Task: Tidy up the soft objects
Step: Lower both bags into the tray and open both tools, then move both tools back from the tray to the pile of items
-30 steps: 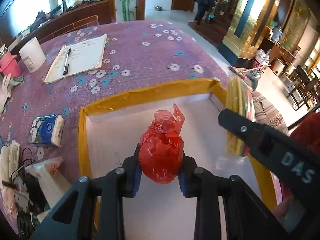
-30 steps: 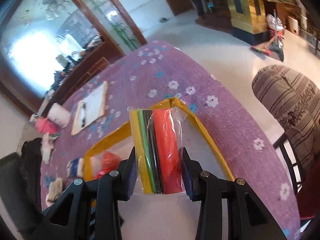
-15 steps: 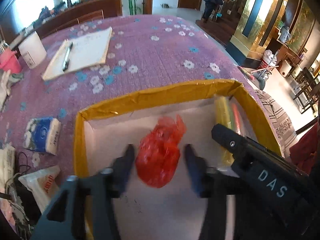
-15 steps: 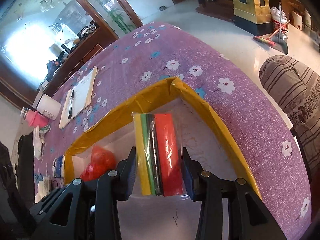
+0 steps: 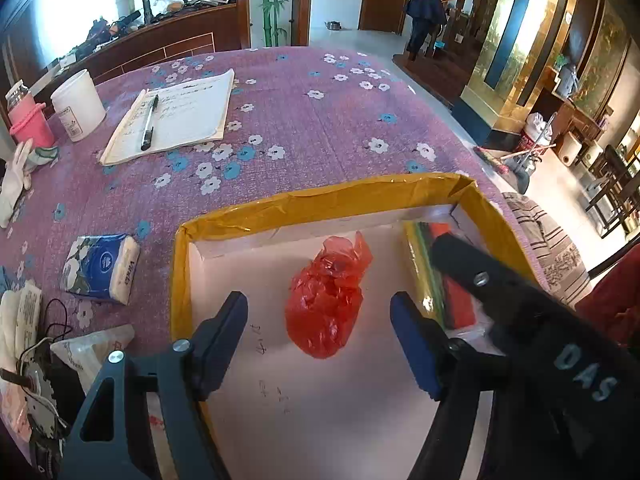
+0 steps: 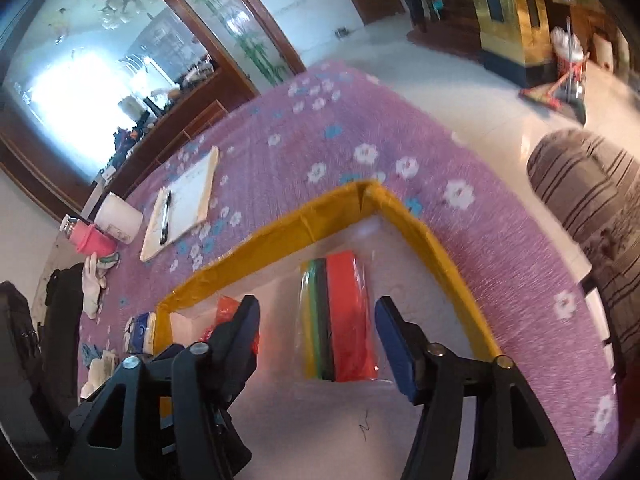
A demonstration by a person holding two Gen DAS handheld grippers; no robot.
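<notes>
A crumpled red plastic bag lies on the white floor of a shallow box with a yellow-taped rim. My left gripper straddles the bag with its jaws opening, pads clear of it on both sides. A clear packet of coloured sheets, yellow, green, black and red, lies flat in the box's far right corner. My right gripper hovers over it, jaws opening and not touching it. The packet also shows in the left wrist view, partly behind the right gripper's finger.
On the purple flowered tablecloth lie a tissue pack, a notepad with a pen, a white tub, a pink cup and gloves. A striped cushion sits off the table's right edge.
Both grippers have opened. The left let go of the red bag, and the right released the packet, which now lies flat in the box corner.
</notes>
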